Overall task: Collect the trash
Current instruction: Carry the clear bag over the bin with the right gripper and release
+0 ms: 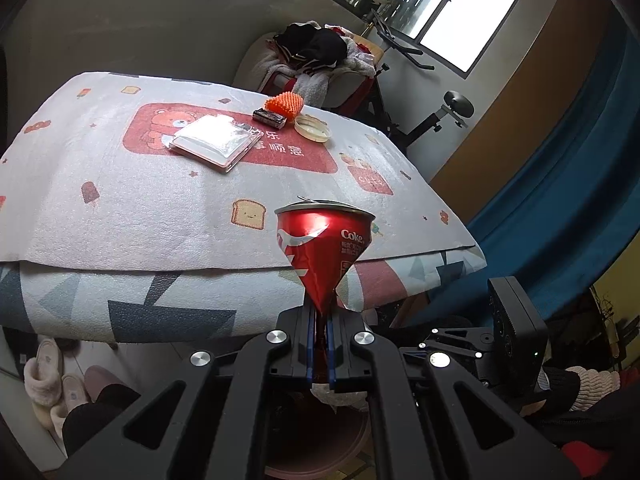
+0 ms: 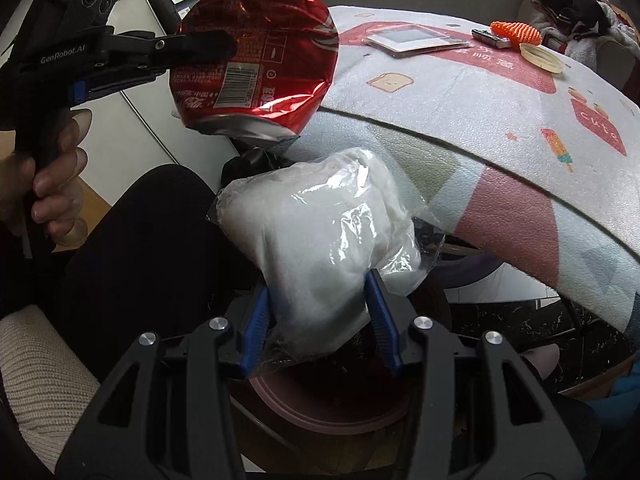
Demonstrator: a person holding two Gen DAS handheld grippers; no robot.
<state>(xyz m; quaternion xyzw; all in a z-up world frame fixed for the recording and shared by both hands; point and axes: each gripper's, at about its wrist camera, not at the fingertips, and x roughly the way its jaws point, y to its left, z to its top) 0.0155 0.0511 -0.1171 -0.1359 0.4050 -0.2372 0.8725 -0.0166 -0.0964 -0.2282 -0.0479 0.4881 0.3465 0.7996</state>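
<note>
Two claws angle downward: left claw clenches crushed can, right claw grips plastic bag.

Two close wrist views, apparently sharing table.

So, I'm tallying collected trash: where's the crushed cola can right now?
The crushed cola can is pinched in the left gripper, off the table's near edge, above the white plastic-wrapped bundle.

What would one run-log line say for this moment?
left gripper: shut on crushed can | right gripper: around plastic bag | bin below
</note>
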